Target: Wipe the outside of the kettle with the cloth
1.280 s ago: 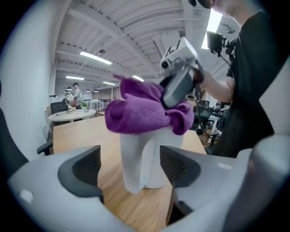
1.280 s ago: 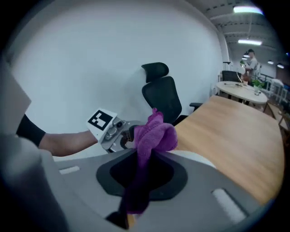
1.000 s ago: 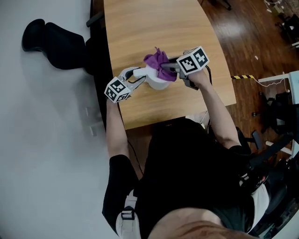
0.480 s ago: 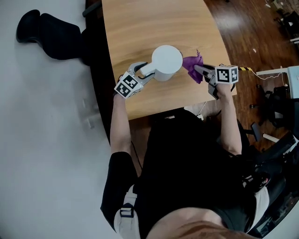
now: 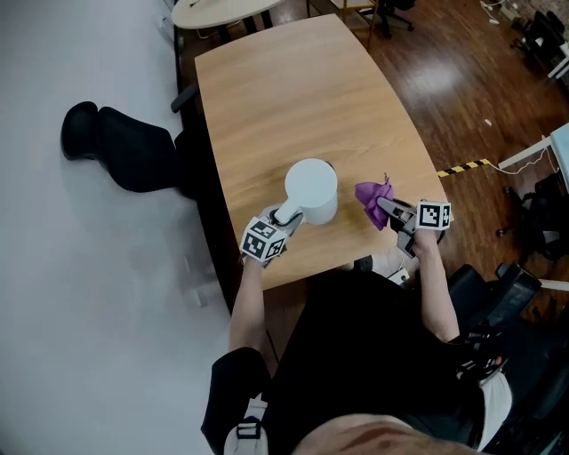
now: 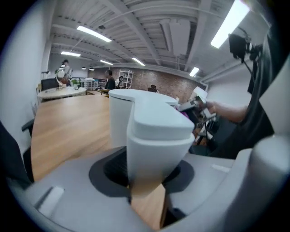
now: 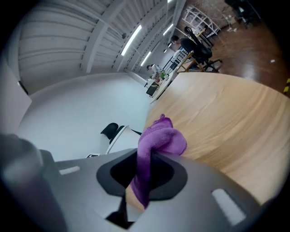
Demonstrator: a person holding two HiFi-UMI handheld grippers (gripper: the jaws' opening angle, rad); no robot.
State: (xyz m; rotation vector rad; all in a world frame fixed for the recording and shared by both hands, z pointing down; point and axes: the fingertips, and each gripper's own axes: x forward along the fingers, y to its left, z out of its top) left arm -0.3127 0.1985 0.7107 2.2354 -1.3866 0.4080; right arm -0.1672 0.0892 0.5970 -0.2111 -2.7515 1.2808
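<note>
A white kettle [image 5: 311,188] stands on the wooden table [image 5: 267,98] near its front edge. My left gripper [image 5: 284,216] reaches it from the lower left. Its jaws have just been closing, and in the left gripper view [image 6: 146,171] the pads sit against both sides of the kettle's handle [image 6: 158,136]. To the kettle's right, clear of it, my right gripper [image 5: 386,210] is shut on a bunched purple cloth [image 5: 372,194]. In the right gripper view the cloth [image 7: 159,139] hangs between the jaws of the right gripper [image 7: 140,177], with the kettle [image 7: 118,141] beyond.
A black office chair [image 5: 124,153] stands left of the table. Right of the table is dark wood floor with a strip of yellow-black tape [image 5: 462,167]. A round table [image 5: 218,9] and people stand far off.
My right gripper has carried the cloth off the kettle's top and out to the right. The left gripper has stayed at the handle.
</note>
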